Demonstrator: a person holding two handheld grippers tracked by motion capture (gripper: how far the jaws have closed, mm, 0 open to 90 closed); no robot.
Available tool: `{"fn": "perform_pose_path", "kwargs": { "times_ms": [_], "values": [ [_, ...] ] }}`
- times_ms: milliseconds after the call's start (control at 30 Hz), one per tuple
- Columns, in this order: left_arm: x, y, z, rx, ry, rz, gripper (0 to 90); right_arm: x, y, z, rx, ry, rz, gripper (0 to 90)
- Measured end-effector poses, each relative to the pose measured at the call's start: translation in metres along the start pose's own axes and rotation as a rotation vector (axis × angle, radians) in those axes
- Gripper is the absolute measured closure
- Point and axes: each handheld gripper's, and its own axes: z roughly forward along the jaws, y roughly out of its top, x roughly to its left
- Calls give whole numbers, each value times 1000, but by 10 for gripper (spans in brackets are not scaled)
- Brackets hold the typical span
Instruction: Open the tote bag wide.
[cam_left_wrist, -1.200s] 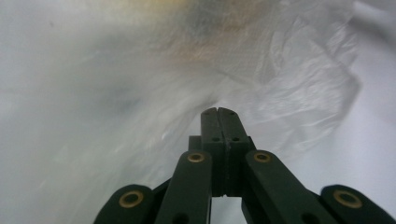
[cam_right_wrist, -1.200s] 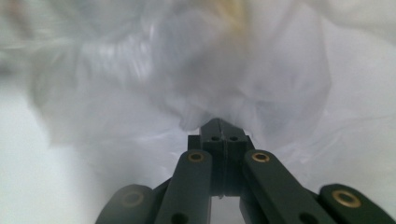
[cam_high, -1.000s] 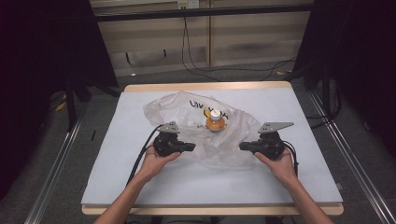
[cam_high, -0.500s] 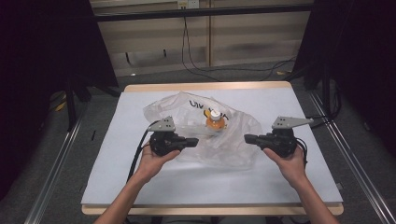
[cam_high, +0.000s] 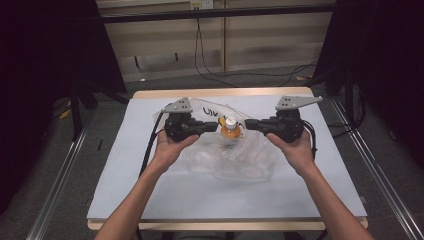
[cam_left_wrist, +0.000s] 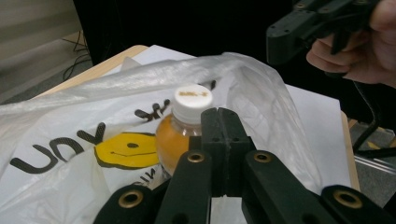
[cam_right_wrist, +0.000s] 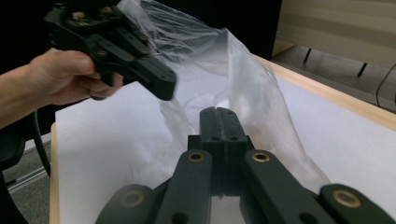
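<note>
Both grippers have been raised and carried away from the person since the earlier high-view pictures, and the clear plastic bag (cam_high: 235, 150) has been lifted with them, its upper part now drawn up between the two.

Left gripper (cam_high: 214, 125): fingers (cam_left_wrist: 223, 140) pressed flat together in the left gripper view, no gap visible between them. Whether bag film is pinched between them cannot be told from that view. In the high view the fingers point toward the right gripper (cam_high: 248, 124), tips close to the bottle.

Right gripper: fingers (cam_right_wrist: 223, 140) likewise closed tight against each other in the right gripper view. Bag film rises directly beyond the tips; a grip on it cannot be confirmed. The left gripper (cam_right_wrist: 166, 88) is seen farther off in that view, held in the left hand (cam_right_wrist: 65, 77), bag film hanging just below its tips.

Bottle (cam_left_wrist: 180, 128): small, orange contents, white cap (cam_left_wrist: 192, 100), upright, seen through the bag just beyond and to the left of the left fingers. In the high view the bottle (cam_high: 230, 130) sits between the two sets of fingertips, nearer the left ones.

Bag: translucent, black lettering and a yellow face mark (cam_left_wrist: 126, 149) on the side beside the bottle. Lower part is spread on the white bench (cam_high: 150, 200), on the person's side of the fingers.

Right hand (cam_high: 295, 145) is wrapped around its gripper; the right gripper (cam_left_wrist: 289, 39) is also seen high and to the right beyond the left fingers.
</note>
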Motion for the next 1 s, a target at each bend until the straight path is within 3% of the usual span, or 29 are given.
{"fn": "perform_pose_path", "kwargs": {
  "times_ms": [100, 167, 233, 333, 533, 633, 767, 867, 900, 1000],
  "values": [
    [8, -3, 9, 26, 18, -28, 900, 0, 5, 13, 28, 11, -8, 900],
    [12, -8, 16, 63, 42, -30, 900, -2, 1, 25, 74, 5, -11, 900],
    [16, -13, 21, 87, 36, -47, 900, -7, -5, 33, 112, -5, -10, 900],
    [23, -25, 31, 158, 51, -60, 900, -20, -19, 40, 152, -30, 19, 900],
    [31, -55, 47, 245, 29, -87, 900, -51, -48, 49, 192, -60, 94, 900],
    [32, -67, 51, 305, 29, -67, 900, -63, -60, 57, 223, -70, 113, 900],
    [28, -84, 52, 345, 20, -84, 900, -78, -73, 65, 265, -95, 141, 900],
    [28, -93, 51, 408, 7, -47, 900, -91, -85, 68, 300, -115, 168, 900],
    [26, -98, 51, 404, 15, -72, 900, -94, -88, 68, 309, -120, 176, 900],
    [26, -108, 47, 459, 0, -56, 900, -104, -102, 67, 339, -139, 206, 900]
  ]
}}
